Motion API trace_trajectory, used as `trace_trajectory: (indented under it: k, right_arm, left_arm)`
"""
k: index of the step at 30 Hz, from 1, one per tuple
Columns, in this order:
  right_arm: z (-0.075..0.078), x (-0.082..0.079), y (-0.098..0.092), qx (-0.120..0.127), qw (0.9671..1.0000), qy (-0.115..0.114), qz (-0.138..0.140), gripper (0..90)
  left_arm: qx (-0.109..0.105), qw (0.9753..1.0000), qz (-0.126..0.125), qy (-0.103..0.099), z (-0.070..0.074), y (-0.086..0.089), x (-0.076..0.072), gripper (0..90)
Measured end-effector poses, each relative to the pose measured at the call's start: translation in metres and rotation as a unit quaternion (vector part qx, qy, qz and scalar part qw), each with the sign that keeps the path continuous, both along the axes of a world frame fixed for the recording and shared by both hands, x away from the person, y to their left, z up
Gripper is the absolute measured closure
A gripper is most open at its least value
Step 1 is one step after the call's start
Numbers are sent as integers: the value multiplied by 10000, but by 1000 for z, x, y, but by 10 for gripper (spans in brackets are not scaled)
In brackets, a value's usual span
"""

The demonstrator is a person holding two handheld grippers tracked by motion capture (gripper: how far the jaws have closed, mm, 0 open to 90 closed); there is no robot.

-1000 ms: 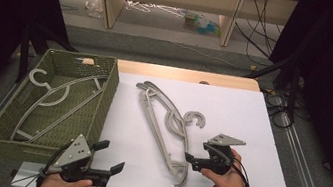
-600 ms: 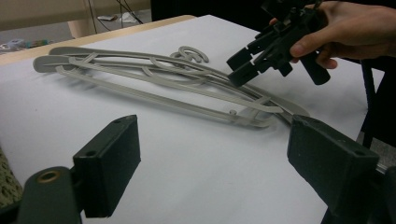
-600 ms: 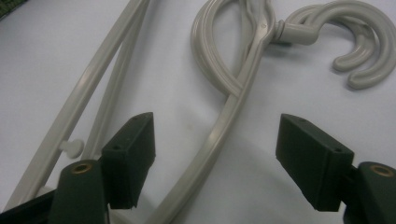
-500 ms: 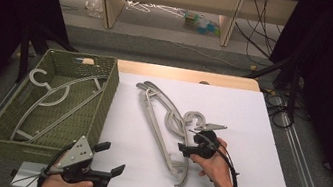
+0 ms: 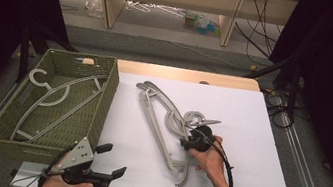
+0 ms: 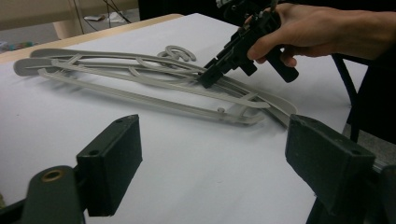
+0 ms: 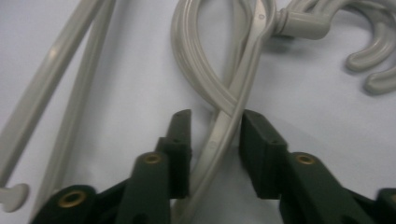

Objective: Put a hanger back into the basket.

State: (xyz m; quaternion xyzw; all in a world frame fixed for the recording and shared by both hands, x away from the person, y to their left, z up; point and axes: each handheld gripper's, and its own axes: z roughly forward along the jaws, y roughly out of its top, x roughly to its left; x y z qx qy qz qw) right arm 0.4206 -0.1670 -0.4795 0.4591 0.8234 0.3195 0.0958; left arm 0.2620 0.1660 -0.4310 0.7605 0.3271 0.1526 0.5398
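Between the right hand-held gripper's (image 7: pixel 212 135) parted jaws, a grey hanger's (image 7: pixel 224 126) arm.

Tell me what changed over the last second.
The right gripper moved left and forward from the table's open area onto the hangers, and its jaws now straddle one hanger's arm without being shut on it. The left gripper stayed open near the table's front edge. The hangers, the basket and the hanger in it did not move.
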Motion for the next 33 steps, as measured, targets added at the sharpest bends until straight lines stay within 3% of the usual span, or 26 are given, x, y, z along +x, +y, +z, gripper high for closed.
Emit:
trace_trajectory:
  k: [5, 6, 9, 11, 12, 16, 19, 24, 33]
  right_arm:
    - [3, 0, 2, -92, 10000, 21, -15, 687]
    - [4, 0, 3, -54, 9999, -74, -52, 689]
    - [12, -1, 0, -24, 10000, -18, -65, 699]
    - [16, 0, -3, 78, 9999, -97, -54, 712]
    - [16, 2, -5, 86, 9996, -280, 30, 718]
    - [27, 1, -9, 524, 9983, -250, -92, 747]
    - [30, 0, -13, 685, 9973, -196, -157, 762]
    - [36, 0, -16, 1091, 9932, -345, -216, 791]
    - [55, -6, -13, 1120, 9920, -581, 83, 806]
  left_arm:
    - [12, 10000, -80, -14, 0, -1, -1, 189]
    - [24, 10000, -85, -12, 0, -1, -1, 189]
    - [-20, 10000, -68, -26, 0, 0, 0, 189]
    - [-19, 10000, -56, -23, 0, 0, 0, 189]
    - [-13, 10000, -55, -25, 0, 0, 0, 189]
    - [0, 10000, -60, -21, 0, 1, 0, 189]
    - [-15, 10000, -44, -21, 0, 1, 0, 189]
    - [-6, 10000, -41, -16, 0, 1, 0, 188]
    - [25, 10000, -44, -7, 0, 2, 0, 188]
